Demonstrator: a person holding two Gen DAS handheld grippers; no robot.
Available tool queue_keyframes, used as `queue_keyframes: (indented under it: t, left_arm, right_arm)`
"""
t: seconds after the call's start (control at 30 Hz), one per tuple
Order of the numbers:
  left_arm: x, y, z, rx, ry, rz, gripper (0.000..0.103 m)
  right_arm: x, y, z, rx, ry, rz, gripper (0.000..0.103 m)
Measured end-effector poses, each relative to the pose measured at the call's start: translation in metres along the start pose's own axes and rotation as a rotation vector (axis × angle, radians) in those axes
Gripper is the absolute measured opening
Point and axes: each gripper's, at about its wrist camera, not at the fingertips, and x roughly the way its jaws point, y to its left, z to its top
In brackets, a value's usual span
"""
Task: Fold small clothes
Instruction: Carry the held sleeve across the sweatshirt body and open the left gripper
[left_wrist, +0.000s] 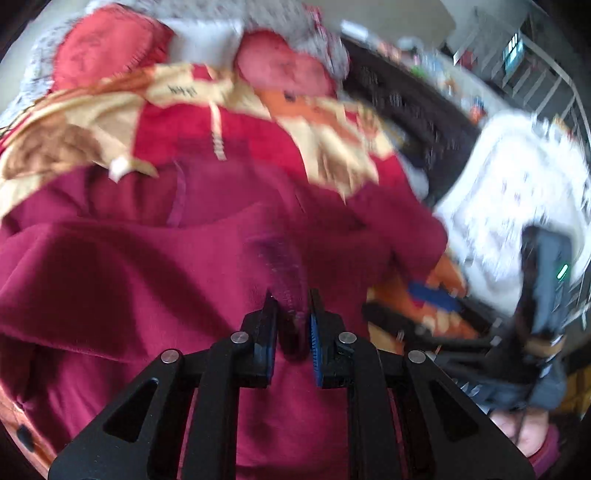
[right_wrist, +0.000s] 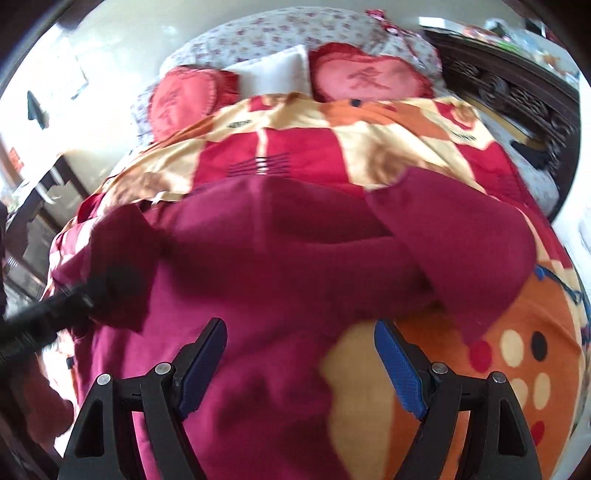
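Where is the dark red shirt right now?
The dark red shirt lies spread on the patterned blanket in front of the two red pillows. The left gripper pinches a fold of it; the right gripper hovers open above.

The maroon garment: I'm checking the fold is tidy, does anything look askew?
Yes. The maroon garment lies rumpled on the patterned blanket, one sleeve flopped across at an angle. The left gripper pinches a bunched ridge; the right gripper is open.

Red pillows (right_wrist: 369, 75) bear embroidered characters — too blurred to read.
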Motion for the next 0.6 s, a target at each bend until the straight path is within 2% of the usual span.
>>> queue_keyframes:
  t: [0.07, 0.13, 0.2, 0.3, 0.37, 0.43, 0.5, 0.6]
  left_arm:
    - [0.007, -0.011, -0.003, 0.057, 0.048, 0.000, 0.013]
    - [0.000, -0.018, -0.009, 0.133, 0.046, 0.018, 0.014]
    - [-0.014, -0.019, -0.012, 0.173, 0.041, 0.029, 0.022]
    - [-0.053, -0.001, -0.017, 0.154, -0.023, 0.032, 0.037]
    - [-0.078, 0.018, -0.020, 0.124, -0.078, 0.069, 0.054]
    - [-0.105, 0.044, -0.024, 0.087, -0.153, 0.149, 0.055]
    - [-0.120, 0.071, -0.027, 0.059, -0.195, 0.235, 0.055]
    - [-0.119, 0.111, -0.031, -0.011, -0.171, 0.304, 0.055]
  right_arm:
    - [0.001, -0.009, -0.001, 0.017, 0.005, 0.000, 0.080]
    - [0.002, -0.011, 0.000, 0.026, 0.004, 0.012, 0.080]
    - [0.003, -0.011, 0.002, 0.030, 0.002, 0.034, 0.080]
    - [0.007, -0.001, 0.005, 0.016, 0.004, 0.058, 0.080]
    - [0.010, 0.008, 0.006, -0.007, 0.006, 0.064, 0.080]
    - [0.014, 0.016, 0.007, -0.022, 0.005, 0.074, 0.080]
    - [0.021, 0.022, 0.010, -0.030, 0.012, 0.088, 0.080]
    - [0.038, 0.034, 0.016, -0.055, 0.030, 0.103, 0.080]
